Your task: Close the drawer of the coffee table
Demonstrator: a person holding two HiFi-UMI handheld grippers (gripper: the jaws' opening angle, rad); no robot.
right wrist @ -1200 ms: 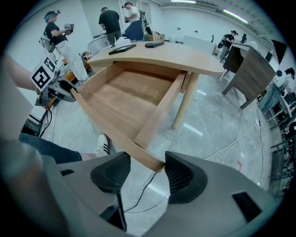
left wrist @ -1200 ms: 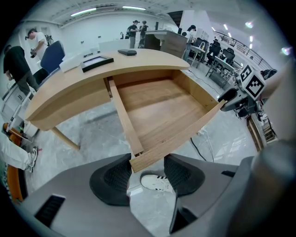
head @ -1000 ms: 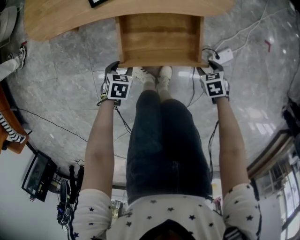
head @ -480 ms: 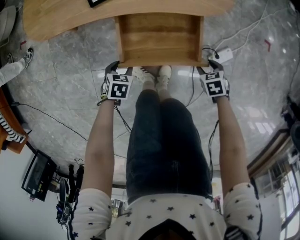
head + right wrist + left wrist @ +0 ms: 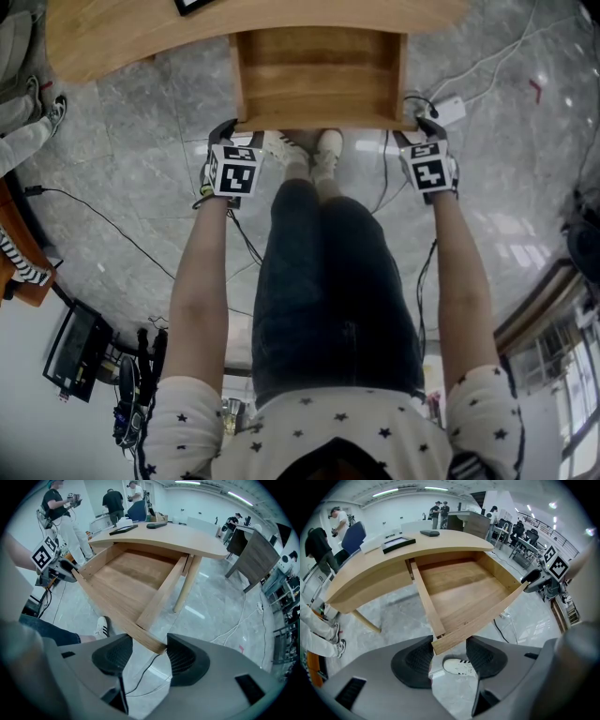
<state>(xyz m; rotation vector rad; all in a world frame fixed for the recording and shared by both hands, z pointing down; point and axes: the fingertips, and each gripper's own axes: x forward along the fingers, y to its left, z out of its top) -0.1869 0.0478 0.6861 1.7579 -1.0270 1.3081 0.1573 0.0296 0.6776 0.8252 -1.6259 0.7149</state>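
Note:
The wooden coffee table [image 5: 122, 37] runs across the top of the head view, and its empty drawer [image 5: 319, 75] is pulled out toward me. My left gripper [image 5: 234, 131] is at the drawer front's left corner and my right gripper [image 5: 424, 127] at its right corner. In the left gripper view the front panel [image 5: 487, 616] ends in a corner lying between the open jaws of the left gripper [image 5: 449, 656], close to the left pad. Seen from the right gripper, the other end of the front panel [image 5: 112, 609] sits in the open right gripper [image 5: 150, 656], against the right pad.
My shoes [image 5: 305, 150] stand under the drawer front. A white power strip [image 5: 448, 112] and cables lie on the marble floor at the right. A table leg [image 5: 186, 588] stands beside the drawer. A black flat object [image 5: 192, 5] lies on the tabletop. People stand in the background.
Both grippers and the drawer stay almost where they were. A bystander's shoe at the left edge has shifted.

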